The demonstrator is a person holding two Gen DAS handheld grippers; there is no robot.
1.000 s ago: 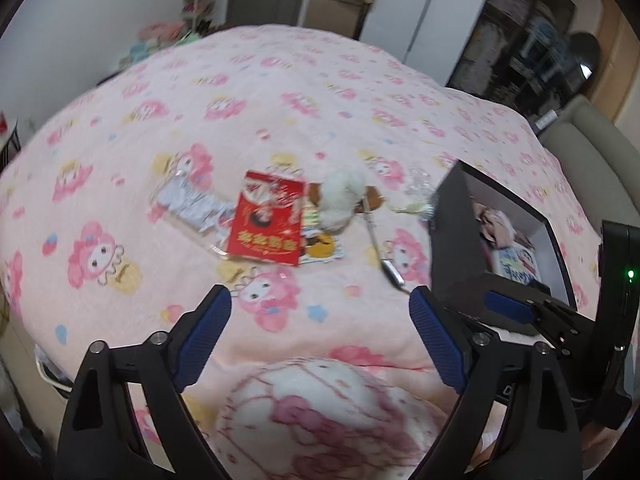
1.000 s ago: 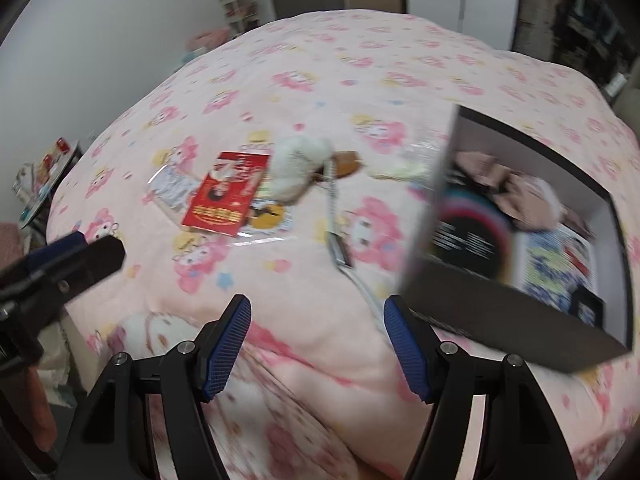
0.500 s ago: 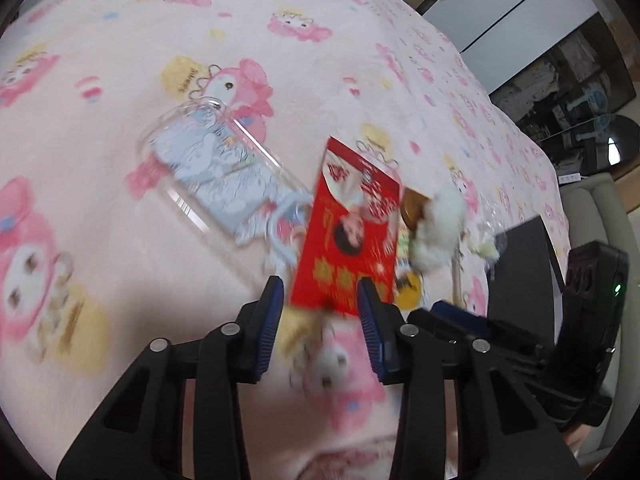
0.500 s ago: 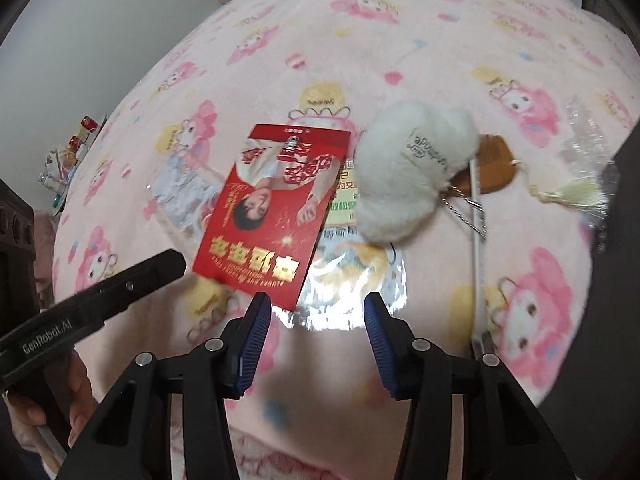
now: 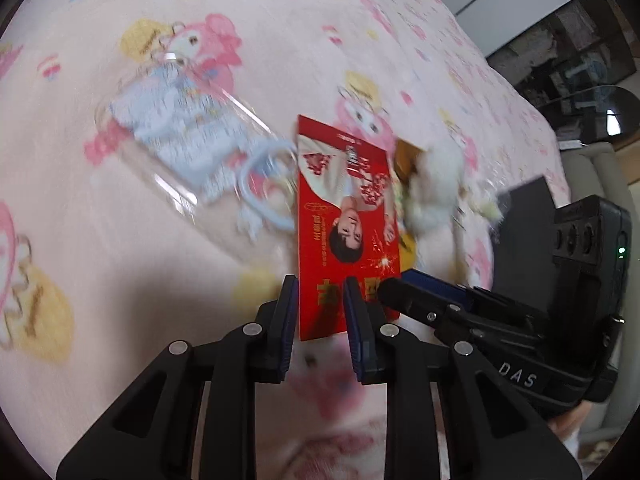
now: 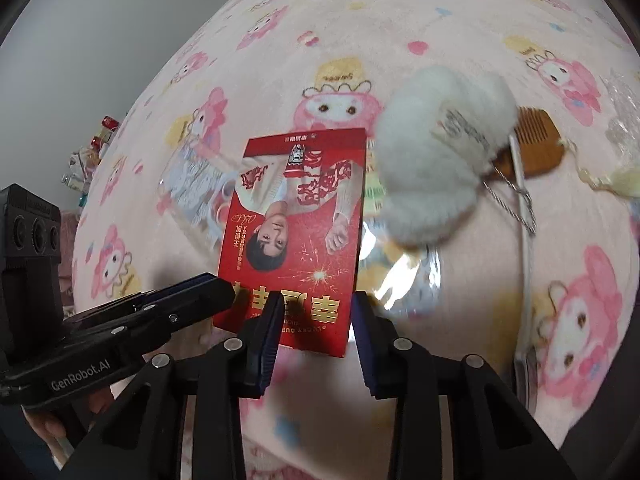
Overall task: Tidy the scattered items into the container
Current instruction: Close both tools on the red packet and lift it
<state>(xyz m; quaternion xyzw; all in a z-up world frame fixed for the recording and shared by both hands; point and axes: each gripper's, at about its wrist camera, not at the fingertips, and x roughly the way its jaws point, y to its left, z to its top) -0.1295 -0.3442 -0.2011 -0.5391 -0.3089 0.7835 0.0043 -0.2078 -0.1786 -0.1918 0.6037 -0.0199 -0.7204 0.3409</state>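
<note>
While both grippers hover low over a bed covered in a pink cartoon-print blanket [image 6: 400, 20], a red card [image 6: 296, 240] with a printed portrait lies flat on it. The left gripper [image 5: 320, 312] straddles the card's near left corner; its fingers [image 5: 286, 320] have just been closing and now stand narrowly apart, with the card's edge between them, though whether the pads press it cannot be told. The right gripper [image 6: 314, 324] straddles the near right part of the same card; its fingers [image 6: 264, 340] have also just been closing and remain a little wider apart, the card's bottom edge lying in the gap.

Beyond the left fingers and to their left lies a clear plastic packet [image 5: 188, 156] holding something pale blue. Beyond the right fingers and to their right sits a fluffy white pompom [image 6: 440, 164], touching the card's far right corner, with a brown wooden comb [image 6: 536, 148] just behind it and a thin chain [image 6: 516, 208] trailing from it. A dark box [image 5: 524, 232] stands further right of the left fingers.
</note>
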